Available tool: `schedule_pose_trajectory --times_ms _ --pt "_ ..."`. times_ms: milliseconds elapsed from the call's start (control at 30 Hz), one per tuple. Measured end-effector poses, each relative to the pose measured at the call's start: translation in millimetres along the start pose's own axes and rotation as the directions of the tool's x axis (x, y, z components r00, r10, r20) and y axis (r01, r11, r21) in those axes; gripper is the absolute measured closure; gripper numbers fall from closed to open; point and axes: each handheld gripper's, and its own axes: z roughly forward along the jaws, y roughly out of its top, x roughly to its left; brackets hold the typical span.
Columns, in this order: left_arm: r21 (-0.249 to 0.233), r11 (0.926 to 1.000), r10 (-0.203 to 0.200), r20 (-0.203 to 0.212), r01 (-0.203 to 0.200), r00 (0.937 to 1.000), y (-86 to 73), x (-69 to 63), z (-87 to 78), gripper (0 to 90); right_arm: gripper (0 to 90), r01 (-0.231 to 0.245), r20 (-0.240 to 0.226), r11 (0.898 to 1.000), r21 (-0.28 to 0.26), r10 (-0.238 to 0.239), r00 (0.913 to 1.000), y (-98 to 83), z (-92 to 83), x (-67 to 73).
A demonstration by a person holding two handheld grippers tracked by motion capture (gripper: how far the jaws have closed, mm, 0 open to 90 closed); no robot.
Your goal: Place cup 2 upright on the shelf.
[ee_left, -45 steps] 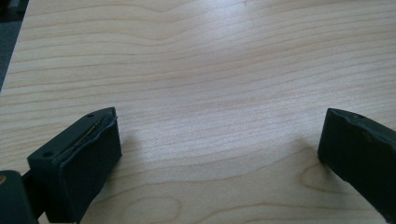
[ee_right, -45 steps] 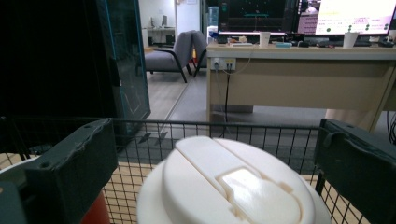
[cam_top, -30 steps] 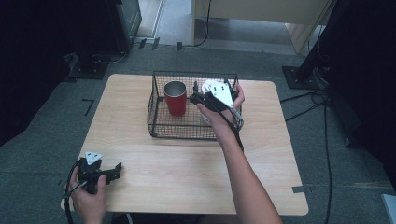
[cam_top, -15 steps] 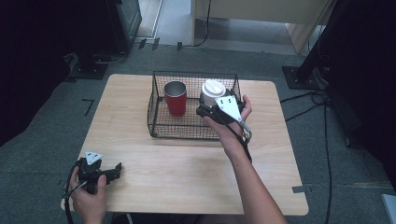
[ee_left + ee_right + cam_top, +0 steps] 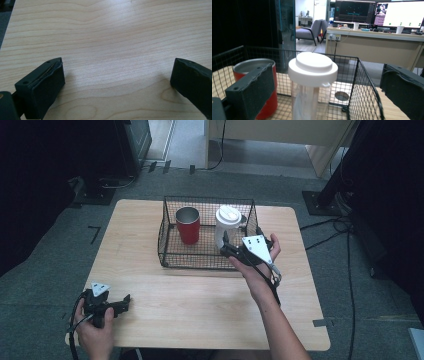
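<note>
From the high view, your light wooden table (image 5: 200, 295) stands on grey carpet with dark stands and cables around it; the wire basket (image 5: 170, 240) on it holds a red cup (image 5: 188, 225) and a clear bottle with a white lid (image 5: 227, 222), and your right hand-held gripper (image 5: 227, 251), which half a second ago was at the bottle, has drawn back from it toward the basket's near side. Your left gripper view shows the left hand-held gripper (image 5: 117, 80) spread wide over bare wood at the table's near left corner, unmoved. Your right gripper view shows the jaws released, the upright bottle (image 5: 312, 82) between them and apart from both, an office desk with monitors (image 5: 374, 37) beyond.
</note>
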Motion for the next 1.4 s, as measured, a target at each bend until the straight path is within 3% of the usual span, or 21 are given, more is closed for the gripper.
schedule_pose_trajectory --times_ms 667,1100,1400 --pt "0.002 1.0 0.0 0.0 0.0 1.0 0.0 -0.1 -0.2 0.0 0.0 -0.028 0.001 0.999 0.035 0.028 0.9996 -32.8 -45.0 -36.5" --pt "0.001 1.0 -0.001 -0.001 0.001 1.0 0.0 -0.1 -0.1 0.0 0.0 -0.064 0.055 0.995 0.076 0.06 0.9967 -64.3 -63.9 -61.7" --pt "0.002 1.0 0.0 0.0 0.0 1.0 0.0 0.0 -0.1 0.0 0.0 -0.068 0.094 0.99 0.12 0.057 0.9939 -87.7 -79.3 -79.7"
